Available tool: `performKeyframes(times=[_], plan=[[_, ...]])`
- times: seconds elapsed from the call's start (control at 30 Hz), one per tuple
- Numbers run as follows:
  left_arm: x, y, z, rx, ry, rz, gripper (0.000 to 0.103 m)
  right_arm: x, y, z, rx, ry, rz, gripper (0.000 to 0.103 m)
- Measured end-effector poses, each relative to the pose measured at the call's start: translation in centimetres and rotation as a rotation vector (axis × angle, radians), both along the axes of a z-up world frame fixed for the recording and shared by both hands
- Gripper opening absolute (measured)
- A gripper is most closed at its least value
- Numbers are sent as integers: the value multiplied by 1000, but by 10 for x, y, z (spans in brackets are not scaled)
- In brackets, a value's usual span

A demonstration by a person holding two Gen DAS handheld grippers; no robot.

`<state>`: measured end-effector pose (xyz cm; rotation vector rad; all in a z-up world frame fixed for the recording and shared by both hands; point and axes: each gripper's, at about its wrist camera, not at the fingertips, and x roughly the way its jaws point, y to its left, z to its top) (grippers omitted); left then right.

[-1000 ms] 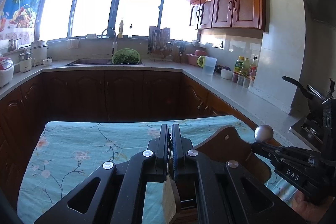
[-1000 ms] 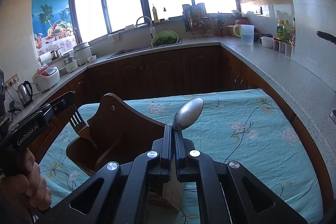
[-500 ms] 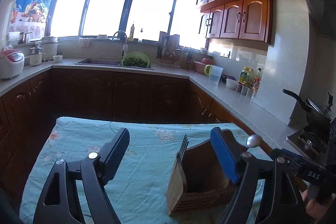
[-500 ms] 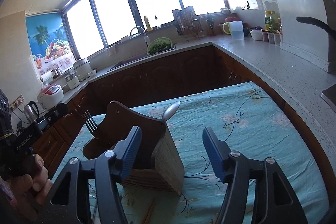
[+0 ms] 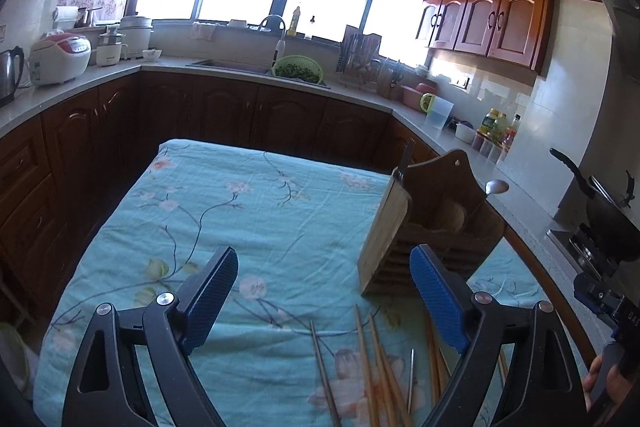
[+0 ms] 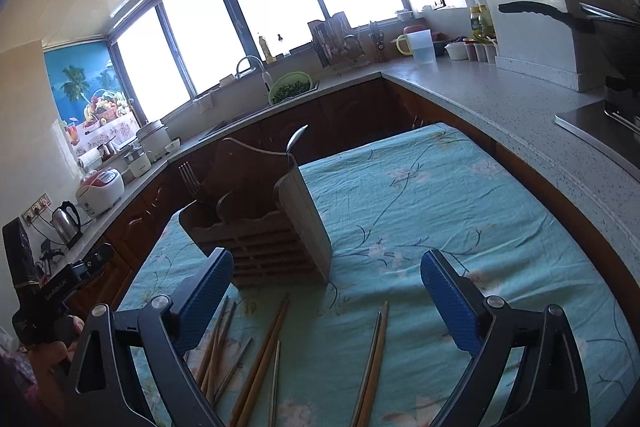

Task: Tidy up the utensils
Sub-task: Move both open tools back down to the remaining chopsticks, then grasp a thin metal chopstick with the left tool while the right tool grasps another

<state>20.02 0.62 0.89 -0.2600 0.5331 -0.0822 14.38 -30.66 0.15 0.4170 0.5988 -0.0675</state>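
A wooden utensil holder (image 5: 432,227) (image 6: 264,227) stands on the floral teal tablecloth (image 5: 240,227) (image 6: 420,207). A fork (image 5: 407,153) (image 6: 190,179) stands in one end compartment and a spoon (image 5: 496,187) (image 6: 296,139) in the other. Several wooden and metal chopsticks (image 5: 372,367) (image 6: 260,359) lie loose on the cloth in front of the holder. My left gripper (image 5: 324,299) is open and empty, above the chopsticks. My right gripper (image 6: 328,299) is open and empty, also above the chopsticks.
Kitchen counters (image 6: 500,87) wrap around the table, with a sink and green colander (image 5: 298,69), rice cooker (image 5: 60,57), kettle (image 6: 66,221) and a black pan (image 5: 608,203) on the stove at right. The other gripper shows at the view edges (image 5: 608,311) (image 6: 60,287).
Both grippers opened, releasing the fork and spoon into the holder, then pulled back and tilted down. The chopsticks on the cloth have come into view.
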Motion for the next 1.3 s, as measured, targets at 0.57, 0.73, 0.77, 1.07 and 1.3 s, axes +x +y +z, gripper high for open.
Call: performKeyframes(times=[0.57, 0.73, 0.77, 1.07, 1.3], plan=[[-50, -5, -12, 16, 186, -2, 89, -40, 17, -43, -9, 131, -3, 96], [-42, -9, -11, 41, 218, -16, 89, -35, 22, -47, -24, 144, 15, 95], [-41, -12, -11, 50, 225, -20, 89, -34, 24, -47, -28, 145, 19, 94], [-10, -22, -21, 101, 312, -57, 76, -10, 51, -58, -8, 203, 153, 50], [23, -29, -30, 100, 361, -78, 58, 14, 84, -83, -45, 307, 263, 29]])
